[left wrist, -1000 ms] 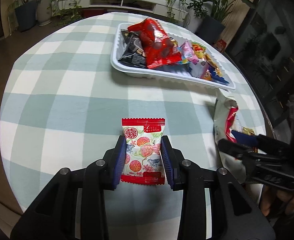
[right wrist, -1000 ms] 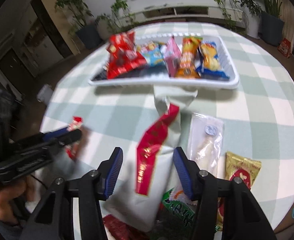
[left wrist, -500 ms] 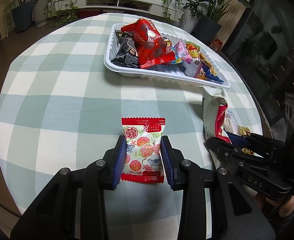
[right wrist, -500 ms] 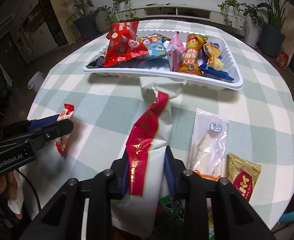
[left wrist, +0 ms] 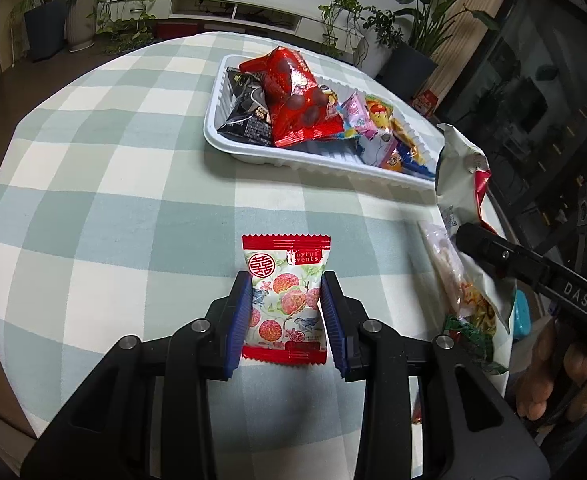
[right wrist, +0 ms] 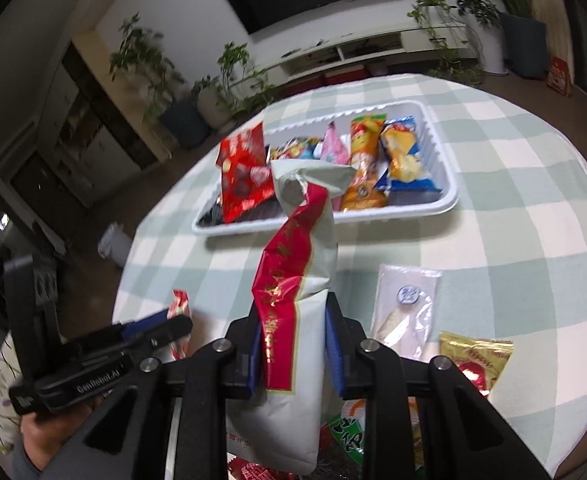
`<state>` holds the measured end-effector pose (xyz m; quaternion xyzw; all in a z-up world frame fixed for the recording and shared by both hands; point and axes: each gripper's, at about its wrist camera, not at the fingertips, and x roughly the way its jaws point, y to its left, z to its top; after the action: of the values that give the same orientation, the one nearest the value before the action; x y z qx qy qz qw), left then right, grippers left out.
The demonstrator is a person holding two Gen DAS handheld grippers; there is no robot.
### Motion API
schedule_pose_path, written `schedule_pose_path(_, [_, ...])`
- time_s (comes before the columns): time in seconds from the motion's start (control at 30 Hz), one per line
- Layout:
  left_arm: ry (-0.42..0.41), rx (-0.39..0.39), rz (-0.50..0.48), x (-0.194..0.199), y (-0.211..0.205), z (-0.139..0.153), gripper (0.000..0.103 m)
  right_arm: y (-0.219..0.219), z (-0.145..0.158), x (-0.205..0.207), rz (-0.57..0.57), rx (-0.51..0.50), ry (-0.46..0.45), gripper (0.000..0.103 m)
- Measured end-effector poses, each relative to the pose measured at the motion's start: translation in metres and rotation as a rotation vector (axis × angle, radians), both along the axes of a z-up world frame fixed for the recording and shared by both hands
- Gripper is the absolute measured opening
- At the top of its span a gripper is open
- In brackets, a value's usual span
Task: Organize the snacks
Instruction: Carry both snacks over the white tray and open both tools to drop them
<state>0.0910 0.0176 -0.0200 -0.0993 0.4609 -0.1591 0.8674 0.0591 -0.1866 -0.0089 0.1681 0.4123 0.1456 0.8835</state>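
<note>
In the left wrist view my left gripper point(left wrist: 285, 312) is shut on a small red-and-white snack packet point(left wrist: 285, 276) printed with red fruit, resting on the checked tablecloth. In the right wrist view my right gripper point(right wrist: 293, 336) is shut on a long white bag point(right wrist: 313, 240) with a red ribbon band. The bag is raised off the table, and its twisted top stands in front of the white tray point(right wrist: 449, 196). That tray point(left wrist: 317, 160) holds several snack packets. The left gripper point(right wrist: 173, 320) and its packet point(right wrist: 181, 304) show at the lower left of the right wrist view.
A clear packet point(right wrist: 405, 312), a gold packet point(right wrist: 477, 360) and a green packet point(right wrist: 349, 436) lie near the table's front right. The round table's edge drops to the floor all around. Potted plants and a low TV cabinet stand beyond.
My right gripper has closed on the white bag and lifted it off the table, swinging its top up. The left gripper has kept its hold on the small packet.
</note>
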Motion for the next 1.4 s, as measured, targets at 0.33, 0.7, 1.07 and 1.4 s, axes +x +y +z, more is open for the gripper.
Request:
schedule_pose_path(0.33, [-0.085, -0.065, -0.011, 0.024, -0.008, 0.052, 0.032, -0.036, 0.038, 0.014, -0.11, 0.076, -0.104, 0.029])
schedule_pose_path(0.7, [-0.067, 0.264, -0.079, 0.076, -0.058, 0.076, 0.027, -0.051, 0.056, 0.091, -0.137, 0.018, -0.142, 0.029])
schedule_pose_path(1.07, [-0.035, 0.436, -0.233, 0.075, -0.065, -0.004, 0.069, -0.047, 0.046, 0.074, -0.111, -0.012, -0.116, 0.029])
schedule_pose_path(1.4, [0.039, 0.405, -0.347, 0.084, -0.066, -0.018, 0.034, -0.043, 0.034, 0.082, -0.08, -0.029, -0.05, 0.029])
